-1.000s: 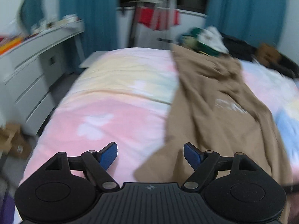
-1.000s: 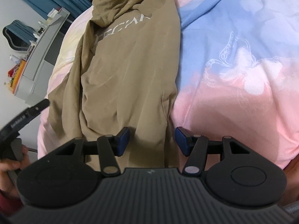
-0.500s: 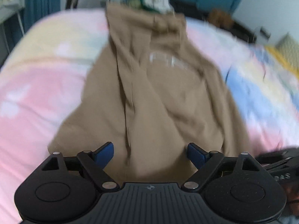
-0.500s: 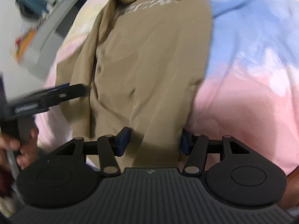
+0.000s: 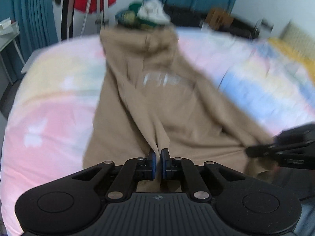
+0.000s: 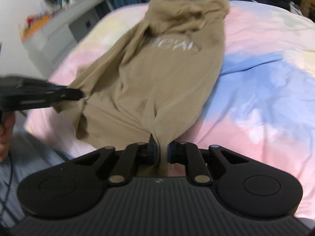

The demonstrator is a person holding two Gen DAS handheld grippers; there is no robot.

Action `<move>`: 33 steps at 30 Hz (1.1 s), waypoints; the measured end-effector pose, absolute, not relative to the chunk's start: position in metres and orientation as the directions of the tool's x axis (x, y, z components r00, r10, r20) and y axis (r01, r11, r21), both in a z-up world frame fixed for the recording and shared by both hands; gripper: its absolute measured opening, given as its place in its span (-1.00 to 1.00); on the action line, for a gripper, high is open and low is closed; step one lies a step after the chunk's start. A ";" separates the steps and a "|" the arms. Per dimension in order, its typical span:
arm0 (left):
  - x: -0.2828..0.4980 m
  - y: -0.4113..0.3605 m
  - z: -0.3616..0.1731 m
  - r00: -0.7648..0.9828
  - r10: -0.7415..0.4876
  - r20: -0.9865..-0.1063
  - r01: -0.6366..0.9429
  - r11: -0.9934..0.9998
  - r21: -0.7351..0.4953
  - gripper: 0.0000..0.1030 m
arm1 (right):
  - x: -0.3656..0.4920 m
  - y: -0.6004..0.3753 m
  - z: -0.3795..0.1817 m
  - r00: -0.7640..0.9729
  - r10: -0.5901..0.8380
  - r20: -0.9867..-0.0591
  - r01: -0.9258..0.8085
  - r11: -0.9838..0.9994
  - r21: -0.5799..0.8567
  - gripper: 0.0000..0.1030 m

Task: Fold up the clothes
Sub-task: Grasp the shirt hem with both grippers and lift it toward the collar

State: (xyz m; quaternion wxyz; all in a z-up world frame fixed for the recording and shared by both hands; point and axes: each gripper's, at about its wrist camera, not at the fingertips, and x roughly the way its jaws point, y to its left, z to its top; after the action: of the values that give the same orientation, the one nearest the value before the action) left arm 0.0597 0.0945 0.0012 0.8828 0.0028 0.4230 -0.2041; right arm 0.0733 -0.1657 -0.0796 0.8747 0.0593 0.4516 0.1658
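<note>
At the far left, beyond the edge of the bed, stood a grey chest of drawers (image 6: 65, 31) with clutter on top. The pastel bedspread (image 5: 49, 122), pink, yellow and blue, carried the tan T-shirt (image 5: 157, 102), which lay lengthwise away from both cameras, its pale printed lettering facing up and its far end bunched near a heap of green and white clothes (image 5: 145, 15) at the distant edge of the bed. The left gripper (image 5: 157, 157) had just been closing, and its blue pads (image 5: 152, 160) stood almost together with a thin ridge of the shirt's near hem pinched between them; creases ran up the cloth from that point. To its right along the same hem, the right gripper (image 6: 161, 149) had likewise just been closing and was clamped on a thicker gather of the fabric, which ran down between its pads and pulled the cloth into a fold just ahead of the fingers. So each gripper held the near edge of the shirt, the rest of the garment stretching forward from them. A hand (image 6: 6, 129) gripped the left tool's handle. Teal curtains (image 5: 33, 13) hung behind the bed.
</note>
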 end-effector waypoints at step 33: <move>-0.031 0.077 -0.030 0.370 -0.503 -0.781 0.347 0.855 -0.386 -0.95 | 0.026 -0.238 -0.040 0.524 0.469 -0.712 -0.228 0.882 0.413 -0.78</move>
State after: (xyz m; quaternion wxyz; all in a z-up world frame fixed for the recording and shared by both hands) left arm -0.0313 0.0771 -0.0296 0.8239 -0.0780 0.4985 -0.2581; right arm 0.0257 -0.2378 -0.0397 0.8623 0.1353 0.4443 0.2019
